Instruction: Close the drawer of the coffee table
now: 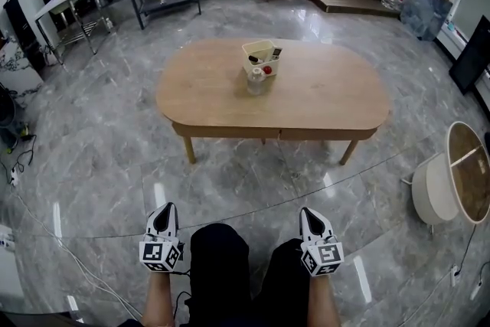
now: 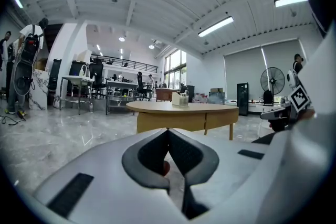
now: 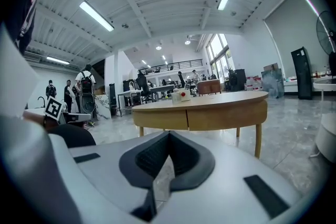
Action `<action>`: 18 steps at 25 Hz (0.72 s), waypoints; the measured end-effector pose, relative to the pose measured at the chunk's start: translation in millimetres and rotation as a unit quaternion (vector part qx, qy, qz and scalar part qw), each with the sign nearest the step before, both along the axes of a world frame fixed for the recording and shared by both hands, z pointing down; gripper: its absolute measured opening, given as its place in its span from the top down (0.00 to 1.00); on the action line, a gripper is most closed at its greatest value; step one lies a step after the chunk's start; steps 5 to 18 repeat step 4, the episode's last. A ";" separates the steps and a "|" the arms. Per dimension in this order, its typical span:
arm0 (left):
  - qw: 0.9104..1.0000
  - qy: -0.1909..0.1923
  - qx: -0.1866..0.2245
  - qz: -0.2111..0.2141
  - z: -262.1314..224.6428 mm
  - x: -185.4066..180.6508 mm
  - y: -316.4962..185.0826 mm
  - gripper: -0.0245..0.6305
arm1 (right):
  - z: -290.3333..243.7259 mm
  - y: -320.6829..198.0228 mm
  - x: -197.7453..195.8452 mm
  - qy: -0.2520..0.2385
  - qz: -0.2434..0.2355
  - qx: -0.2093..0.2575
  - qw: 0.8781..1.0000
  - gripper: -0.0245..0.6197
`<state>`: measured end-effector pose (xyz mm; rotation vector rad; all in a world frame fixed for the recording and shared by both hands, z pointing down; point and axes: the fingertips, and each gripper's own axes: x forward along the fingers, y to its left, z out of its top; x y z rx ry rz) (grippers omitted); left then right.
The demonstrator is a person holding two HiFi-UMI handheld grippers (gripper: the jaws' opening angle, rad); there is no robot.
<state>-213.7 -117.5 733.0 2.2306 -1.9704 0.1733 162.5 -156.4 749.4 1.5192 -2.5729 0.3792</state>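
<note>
The room was a wide open workspace with a grey marble floor [image 1: 92, 165], and the oval wooden coffee table [image 1: 321, 99] stood well ahead of me, carrying a small caddy [image 1: 260, 53] and a glass jar [image 1: 256, 80]. The drawer [image 1: 230, 131] sat in the near apron, below the tabletop. Its front read flush with the panel beside it, with only a thin seam between them, so it lay shut as far as I could judge. The left gripper [image 1: 164, 209] and right gripper [image 1: 311, 214] rested by my knees, each claw pressed together on nothing. I'd have sighted along the apron for any front standing proud; a proud one wanted a square, central push.
</note>
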 end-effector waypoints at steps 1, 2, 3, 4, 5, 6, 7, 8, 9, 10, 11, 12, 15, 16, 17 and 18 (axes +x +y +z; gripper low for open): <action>1.000 0.000 0.000 0.001 -0.3 -0.3 0.5 0.93 | 0.2 0.3 -0.9 -0.001 -0.001 -0.001 1.000 0.92; 1.000 0.001 0.000 0.002 -1.1 -0.6 0.9 0.93 | 0.1 0.5 -1.7 -0.002 -0.002 -0.002 1.000 0.92; 1.000 0.001 0.001 0.003 -2.1 -0.9 1.1 0.93 | -0.1 0.5 -2.5 -0.003 -0.003 -0.003 1.000 0.92; 1.000 0.002 0.001 0.004 -3.2 -1.1 1.4 0.92 | -0.5 0.5 -3.2 -0.003 -0.003 -0.003 1.000 0.92; 1.000 0.002 0.001 0.004 -3.2 -1.1 1.4 0.92 | -0.5 0.5 -3.2 -0.003 -0.003 -0.003 1.000 0.92; 1.000 0.002 0.001 0.004 -3.2 -1.1 1.4 0.92 | -0.5 0.5 -3.2 -0.003 -0.003 -0.003 1.000 0.92; 1.000 0.002 0.001 0.004 -3.2 -1.1 1.4 0.92 | -0.5 0.5 -3.2 -0.003 -0.003 -0.003 1.000 0.92; 1.000 0.002 0.001 0.004 -3.2 -1.1 1.4 0.92 | -0.5 0.5 -3.2 -0.003 -0.003 -0.003 1.000 0.92; 1.000 0.002 0.001 0.004 -3.2 -1.1 1.4 0.92 | -0.5 0.5 -3.2 -0.003 -0.003 -0.003 1.000 0.92; 1.000 0.002 0.001 0.004 -3.2 -1.1 1.4 0.92 | -0.5 0.5 -3.2 -0.003 -0.003 -0.003 1.000 0.92; 1.000 0.002 0.001 0.004 -3.2 -1.1 1.4 0.92 | -0.5 0.5 -3.2 -0.003 -0.003 -0.003 1.000 0.92; 1.000 0.002 0.001 0.004 -3.2 -1.1 1.4 0.92 | -0.5 0.5 -3.2 -0.003 -0.003 -0.003 1.000 0.92; 1.000 0.002 0.001 0.004 -3.2 -1.1 1.4 0.92 | -0.5 0.5 -3.2 -0.003 -0.003 -0.003 1.000 0.92; 1.000 0.002 0.001 0.004 -3.2 -1.1 1.4 0.92 | -0.5 0.5 -3.2 -0.003 -0.003 -0.003 1.000 0.92; 1.000 0.002 0.001 0.004 -3.2 -1.1 1.4 0.92 | -0.5 0.5 -3.2 -0.003 -0.003 -0.003 1.000 0.92; 1.000 0.002 0.001 0.004 -3.2 -1.1 1.4 0.92 | -0.5 0.5 -3.2 -0.003 -0.003 -0.003 1.000 0.92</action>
